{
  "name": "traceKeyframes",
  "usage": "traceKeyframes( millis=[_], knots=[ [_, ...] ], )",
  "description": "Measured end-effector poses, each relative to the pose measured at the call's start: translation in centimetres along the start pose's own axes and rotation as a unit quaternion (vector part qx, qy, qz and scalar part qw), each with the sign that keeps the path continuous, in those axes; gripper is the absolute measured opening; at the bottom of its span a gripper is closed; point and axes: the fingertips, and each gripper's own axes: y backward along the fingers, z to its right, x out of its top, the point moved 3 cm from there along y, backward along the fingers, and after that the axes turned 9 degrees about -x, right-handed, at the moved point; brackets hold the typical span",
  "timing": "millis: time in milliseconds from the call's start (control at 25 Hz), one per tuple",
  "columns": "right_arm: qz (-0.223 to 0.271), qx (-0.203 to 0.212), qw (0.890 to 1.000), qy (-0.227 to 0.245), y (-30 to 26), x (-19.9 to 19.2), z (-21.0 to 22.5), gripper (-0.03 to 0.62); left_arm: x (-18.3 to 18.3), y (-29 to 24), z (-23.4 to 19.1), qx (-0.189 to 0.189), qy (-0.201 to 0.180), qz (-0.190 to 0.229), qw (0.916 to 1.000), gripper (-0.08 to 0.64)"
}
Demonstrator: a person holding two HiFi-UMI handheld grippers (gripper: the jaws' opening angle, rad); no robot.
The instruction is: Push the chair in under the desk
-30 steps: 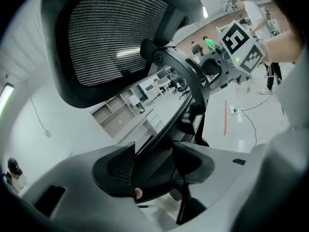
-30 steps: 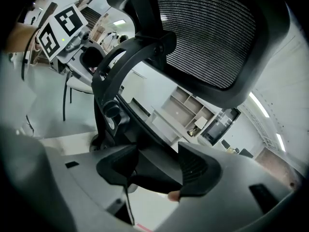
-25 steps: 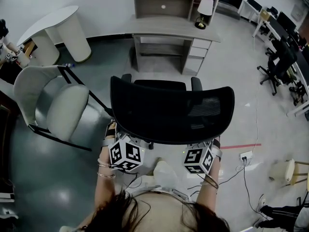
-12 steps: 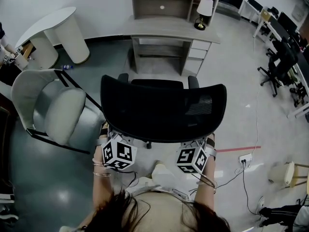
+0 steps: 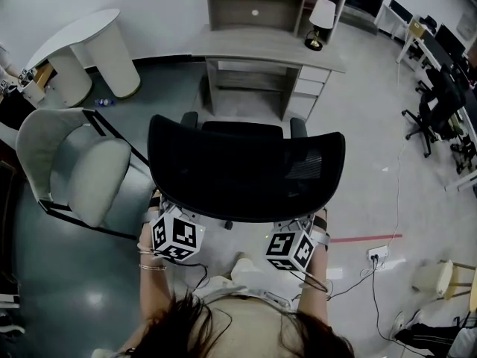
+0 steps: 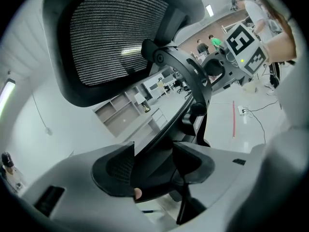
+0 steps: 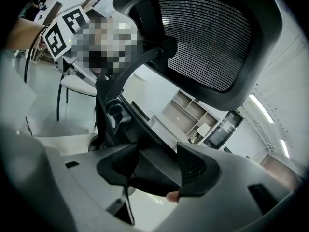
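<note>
A black mesh-backed office chair (image 5: pixel 246 166) stands in front of a grey desk (image 5: pixel 268 47), its seat facing the desk's knee space, about a chair's depth short of it. Both grippers are at the lower edge of the backrest; in the head view only their marker cubes show, the left cube (image 5: pixel 177 235) and the right cube (image 5: pixel 291 250). My left gripper (image 6: pixel 154 170) is shut on the chair's dark back frame (image 6: pixel 178 81). My right gripper (image 7: pixel 154 170) is shut on that frame (image 7: pixel 130 76) from the other side. The fingertips are hidden under the backrest in the head view.
A white padded chair (image 5: pixel 82 162) stands close on the left, and a white rounded table (image 5: pixel 82 43) behind it. A lamp (image 5: pixel 322 17) sits on the desk's right end. A power strip with cables (image 5: pixel 378 253) lies on the floor at right; office chairs (image 5: pixel 436 103) stand further right.
The black chair has rolled slightly left and a little toward the desk. Both grippers have kept their hold and moved with it.
</note>
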Motion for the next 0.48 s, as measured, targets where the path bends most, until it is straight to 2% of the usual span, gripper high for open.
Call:
traceKeyframes(
  millis=[480],
  knots=[
    [0.018, 0.007, 1.0, 0.008, -2.4, 0.4, 0.7, 0.241, 0.1, -1.6, -1.5, 0.013, 0.001, 0.002, 0.9999, 0.242]
  ],
)
